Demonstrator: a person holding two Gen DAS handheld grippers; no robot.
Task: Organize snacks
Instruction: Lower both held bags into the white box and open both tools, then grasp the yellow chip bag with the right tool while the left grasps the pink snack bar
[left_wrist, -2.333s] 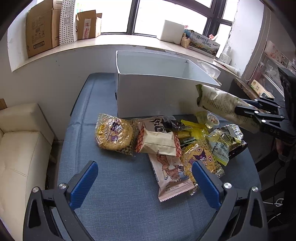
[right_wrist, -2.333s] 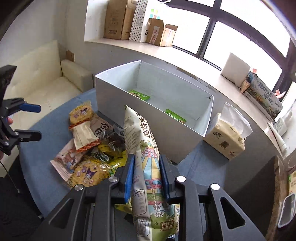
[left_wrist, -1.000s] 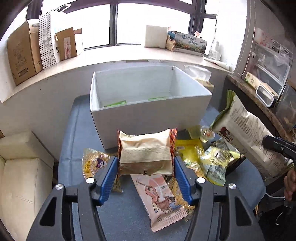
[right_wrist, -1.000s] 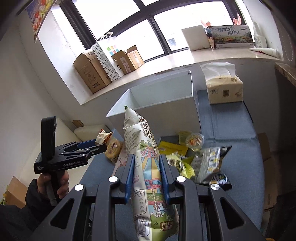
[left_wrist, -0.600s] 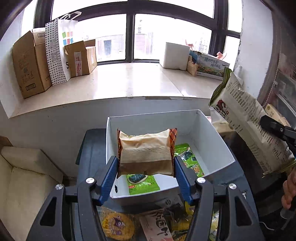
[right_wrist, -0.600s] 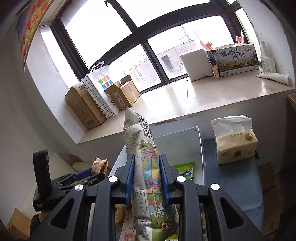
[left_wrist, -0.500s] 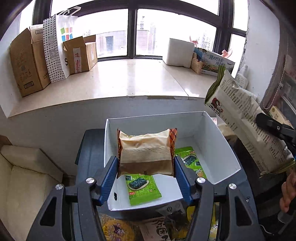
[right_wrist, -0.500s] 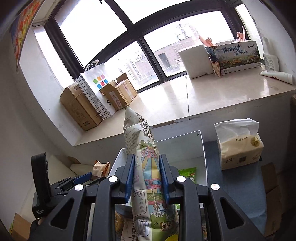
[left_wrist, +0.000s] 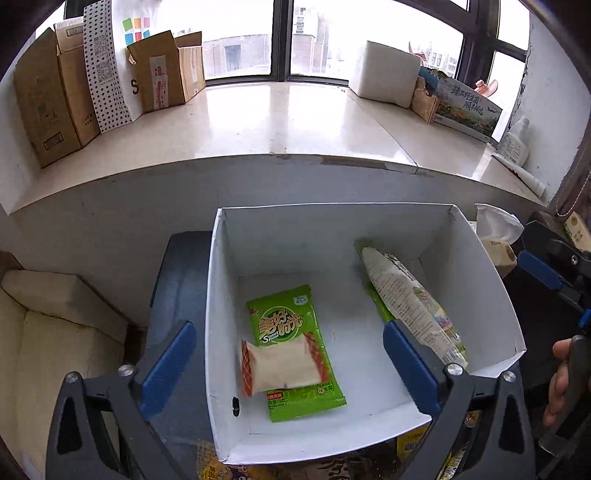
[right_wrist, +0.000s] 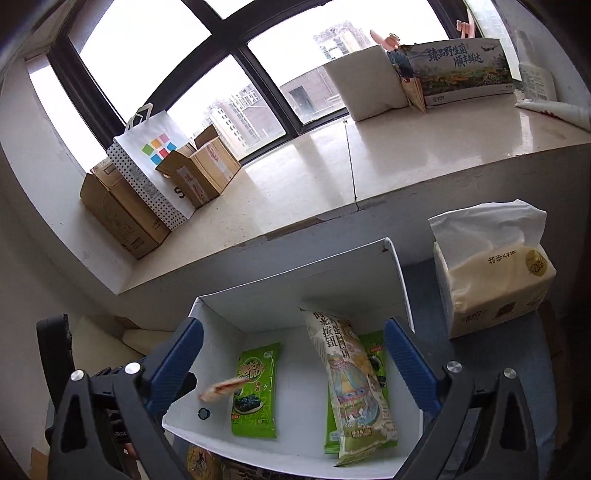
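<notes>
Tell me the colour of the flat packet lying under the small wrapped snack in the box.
Bright green packet, best seen in the left wrist view.

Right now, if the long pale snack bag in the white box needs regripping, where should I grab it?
Probably mid-body of the long pale snack bag, from above, jaws across its narrow width: it leans along the white cardboard box right wall.

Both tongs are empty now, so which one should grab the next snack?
Probably the left tongs: open above the white box, with leftover snack packets just below its near edge. The right tongs are open too.
</notes>
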